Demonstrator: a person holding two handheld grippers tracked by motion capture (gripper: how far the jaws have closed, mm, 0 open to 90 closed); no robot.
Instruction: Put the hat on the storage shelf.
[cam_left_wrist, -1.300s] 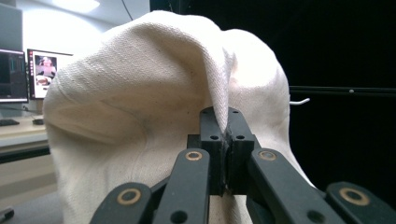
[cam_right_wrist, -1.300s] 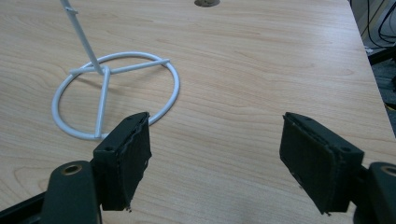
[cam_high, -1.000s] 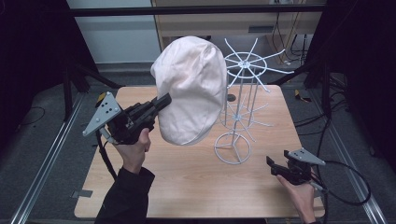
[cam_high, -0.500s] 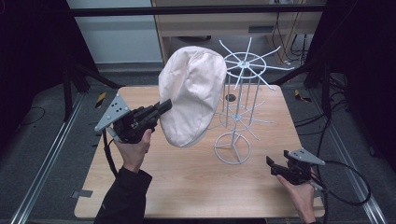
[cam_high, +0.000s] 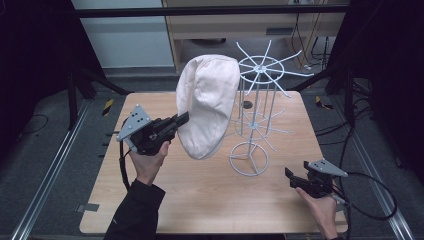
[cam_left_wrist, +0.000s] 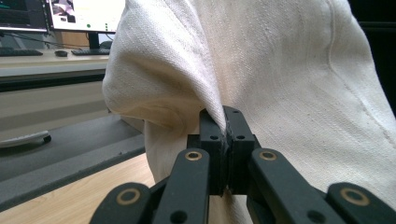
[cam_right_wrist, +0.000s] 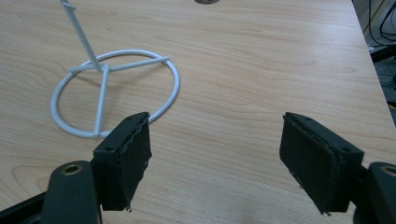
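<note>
- Up off the desk (cam_high: 210, 195), my left gripper (cam_high: 184, 119) has its jaws pinched tight on a fold of the cap's (cam_high: 207, 102) cloth.
- From the left gripper view the jaws meet with the cream fabric (cam_left_wrist: 280, 70) caught between them, and the cap bulges above and to both sides.
- My left hand (cam_high: 147, 160) holds that gripper over the desk's left half, jaws pointing right and slightly up.
- From above, the cap hangs in the air, tilted, just left of the rack (cam_high: 252, 117); its right edge overlaps the rack's wires, and I cannot tell whether they touch.
- White and made of wire, the rack stands upright near the desk's middle, with a spoked wheel at the top and a ring base (cam_right_wrist: 116, 91) on the wood.
- My right gripper (cam_high: 295, 176) sits low near the desk's right front corner, held by my right hand (cam_high: 320, 210).
- Its jaws stand wide apart with nothing between them, aimed toward the ring base, which lies near but apart.
</note>
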